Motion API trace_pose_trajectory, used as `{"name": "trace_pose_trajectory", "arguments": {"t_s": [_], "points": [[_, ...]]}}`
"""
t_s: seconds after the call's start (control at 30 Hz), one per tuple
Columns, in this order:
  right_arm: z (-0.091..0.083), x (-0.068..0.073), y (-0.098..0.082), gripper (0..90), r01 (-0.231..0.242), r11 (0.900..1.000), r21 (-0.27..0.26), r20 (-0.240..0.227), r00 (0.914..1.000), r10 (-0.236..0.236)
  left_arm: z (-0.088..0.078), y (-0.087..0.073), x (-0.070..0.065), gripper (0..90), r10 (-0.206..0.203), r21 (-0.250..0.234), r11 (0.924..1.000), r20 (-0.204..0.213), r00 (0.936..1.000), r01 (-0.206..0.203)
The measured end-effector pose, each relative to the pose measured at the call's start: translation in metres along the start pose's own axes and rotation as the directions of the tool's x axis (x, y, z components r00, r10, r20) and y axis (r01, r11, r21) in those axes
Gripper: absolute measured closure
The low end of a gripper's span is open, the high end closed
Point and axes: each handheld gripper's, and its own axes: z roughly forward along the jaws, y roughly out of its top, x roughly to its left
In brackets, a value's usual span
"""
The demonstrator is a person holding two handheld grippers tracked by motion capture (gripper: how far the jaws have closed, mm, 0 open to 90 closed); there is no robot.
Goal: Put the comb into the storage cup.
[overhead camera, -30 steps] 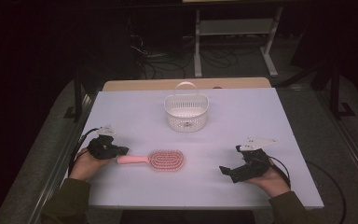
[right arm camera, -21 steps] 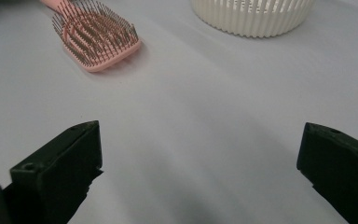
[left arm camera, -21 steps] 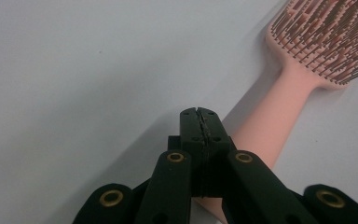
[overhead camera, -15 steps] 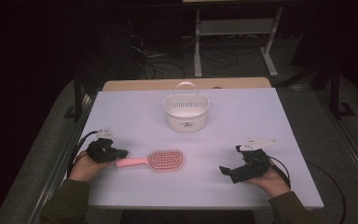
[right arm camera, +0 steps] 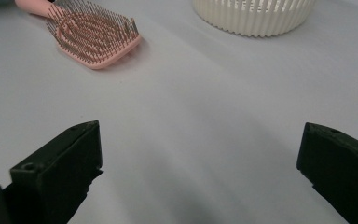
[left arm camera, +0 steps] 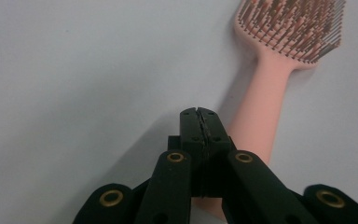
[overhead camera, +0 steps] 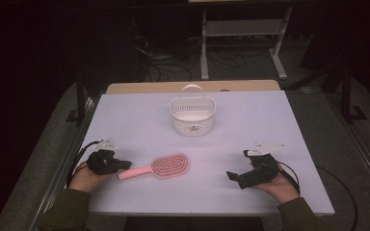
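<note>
Hairbrush (overhead camera: 160,167) long axis parallel to near desk (overhead camera: 279,120) edge; handle end touching left gripper (overhead camera: 124,165), fingers pressed together, beside handle. Right gripper (overhead camera: 233,176) well apart, fingers spread.

Three cameras covered one white table (overhead camera: 279,125).

The high view looked forward and down from the person's side, far enough back to take in the whole tabletop. The left gripper view sat close above the surface, facing along a pink hairbrush (left arm camera: 270,88). The right gripper view sat low, looking across the table toward a white basket (right arm camera: 254,16). All three shared the hairbrush.
</note>
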Motion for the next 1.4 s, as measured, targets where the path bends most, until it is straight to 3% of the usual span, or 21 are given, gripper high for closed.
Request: {"name": "trace_pose_trajectory", "arguments": {"t_s": [1.2, 1.33, 1.4], "points": [[0.0, 0.0, 0.0, 0.0, 0.0, 1.0, -0.001, 0.0, 1.0, 0.0, -0.008, -0.014, -0.029, 90.0, 0.026, -0.005, 0.9997, 0.061, 0.9978, -0.025], [0.0, 0.0, 0.0, 0.0, 0.0, 1.0, 0.0, 0.002, 1.0, 0.0, -0.009, -0.014, -0.031, 90.0, 0.026, -0.008, 0.9997, 0.06, 0.9979, -0.025], [0.0, 0.0, 0.0, 0.0, 0.001, 1.0, -0.001, 0.001, 1.0, -0.001, -0.01, -0.013, -0.03, 85.7, 0.03, -0.013, 0.9995, 0.042, 0.9987, -0.029]]}}
